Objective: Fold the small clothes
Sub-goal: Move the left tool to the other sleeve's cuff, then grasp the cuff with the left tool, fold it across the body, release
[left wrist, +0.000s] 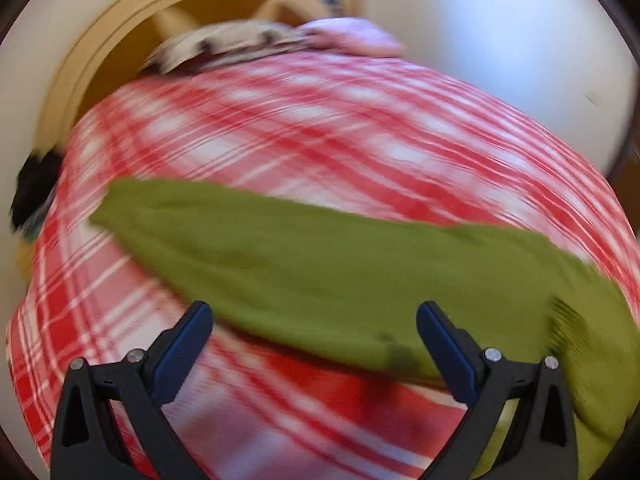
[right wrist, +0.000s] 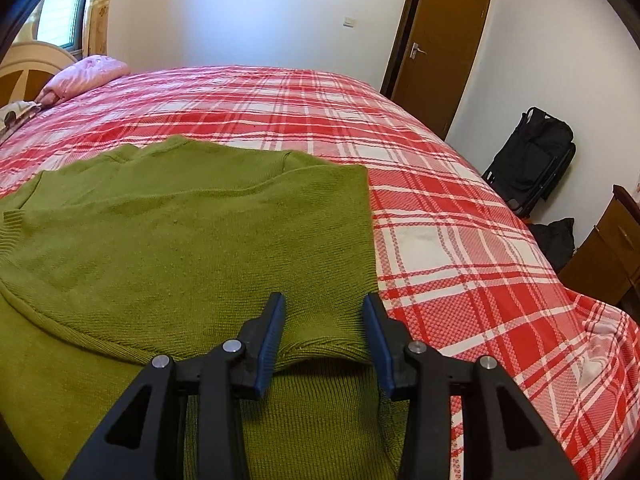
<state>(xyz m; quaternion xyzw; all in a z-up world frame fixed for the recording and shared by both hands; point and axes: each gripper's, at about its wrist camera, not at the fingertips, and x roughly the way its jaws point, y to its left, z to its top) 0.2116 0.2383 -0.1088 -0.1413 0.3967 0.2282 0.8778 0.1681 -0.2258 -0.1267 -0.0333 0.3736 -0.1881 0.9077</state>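
Observation:
A green knitted sweater lies on a bed with a red and white plaid cover, its right part folded over itself. My right gripper is open just above the folded layer's near right corner, with nothing between its fingers. In the blurred left wrist view the sweater stretches across the plaid cover. My left gripper is wide open above the sweater's near edge and holds nothing.
A pink pillow and a patterned cloth lie at the bed's head by a wooden headboard. A brown door, a black folded stroller and a wooden cabinet stand beyond the bed's right side.

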